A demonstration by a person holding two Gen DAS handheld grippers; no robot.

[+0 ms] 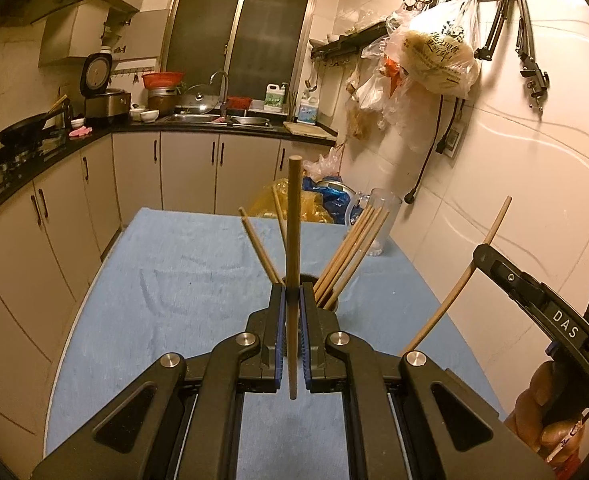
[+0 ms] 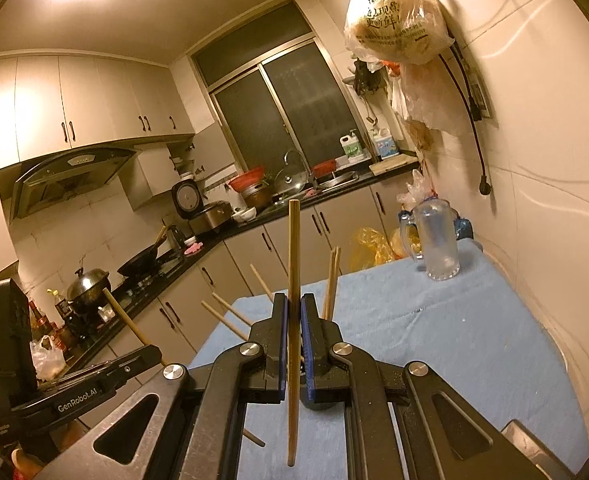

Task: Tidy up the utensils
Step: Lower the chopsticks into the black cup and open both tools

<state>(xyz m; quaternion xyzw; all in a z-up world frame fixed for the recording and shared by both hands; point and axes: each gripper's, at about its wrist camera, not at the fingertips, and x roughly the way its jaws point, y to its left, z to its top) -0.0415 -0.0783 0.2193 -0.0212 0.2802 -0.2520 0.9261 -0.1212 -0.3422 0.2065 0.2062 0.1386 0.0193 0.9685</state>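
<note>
My left gripper (image 1: 292,294) is shut on a wooden chopstick (image 1: 293,240) that stands upright between its blue pads, above the blue-covered table (image 1: 154,300). Just beyond it a dark round holder (image 1: 326,300) holds several chopsticks (image 1: 350,248) leaning outward. My right gripper (image 2: 292,306) is shut on another upright chopstick (image 2: 293,280); it shows at the right of the left wrist view (image 1: 482,258) with its chopstick (image 1: 454,292) slanting. The holder's chopsticks (image 2: 330,280) show behind the right jaws. The left gripper (image 2: 150,354) appears at lower left of the right wrist view.
A clear glass mug (image 2: 434,240) stands at the table's far right corner by the tiled wall. Plastic bags (image 1: 434,56) hang on the wall above. Kitchen counter (image 1: 34,152) with wok, rice cooker and sink runs along the left and far side.
</note>
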